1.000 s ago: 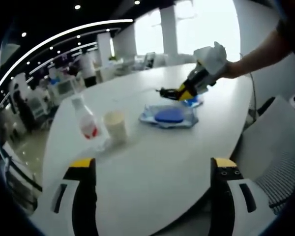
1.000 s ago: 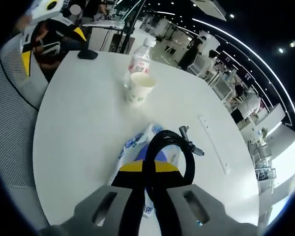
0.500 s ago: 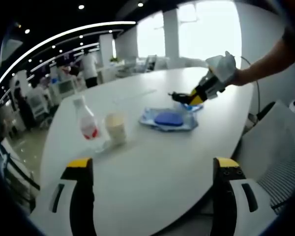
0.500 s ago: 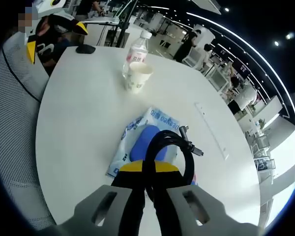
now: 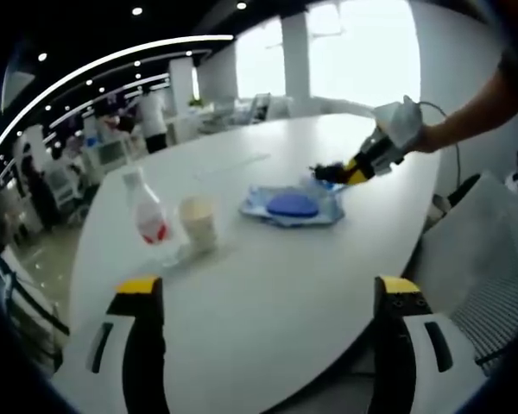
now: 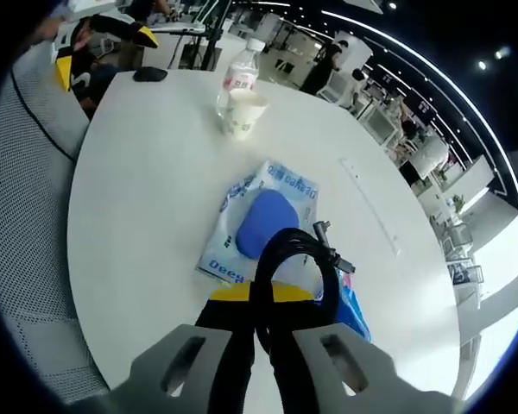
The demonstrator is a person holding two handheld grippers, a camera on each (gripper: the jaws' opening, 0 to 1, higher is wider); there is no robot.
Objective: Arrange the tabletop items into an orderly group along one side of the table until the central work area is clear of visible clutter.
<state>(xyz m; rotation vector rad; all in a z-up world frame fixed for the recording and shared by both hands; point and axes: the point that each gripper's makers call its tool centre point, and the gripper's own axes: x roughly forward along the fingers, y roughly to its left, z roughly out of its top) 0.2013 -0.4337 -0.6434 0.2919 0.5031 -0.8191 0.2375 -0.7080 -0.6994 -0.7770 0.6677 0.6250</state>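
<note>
my right claw [image 6: 263, 297], bottom centre, pinches a coiled black cable [image 6: 295, 259] over the blue-printed packet [image 6: 261, 221], its lettering unreadable, bottle [image 6: 239, 76] and paper cup [image 6: 243, 113] upper left; left gripper view shows my left claw [image 5: 263, 302] wide open, empty.

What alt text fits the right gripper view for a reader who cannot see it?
The right gripper, jaws shut on a looped black cable, is above a white table. Beyond it lies a blue and white packet, with a paper cup and a plastic bottle side by side farther off.
</note>
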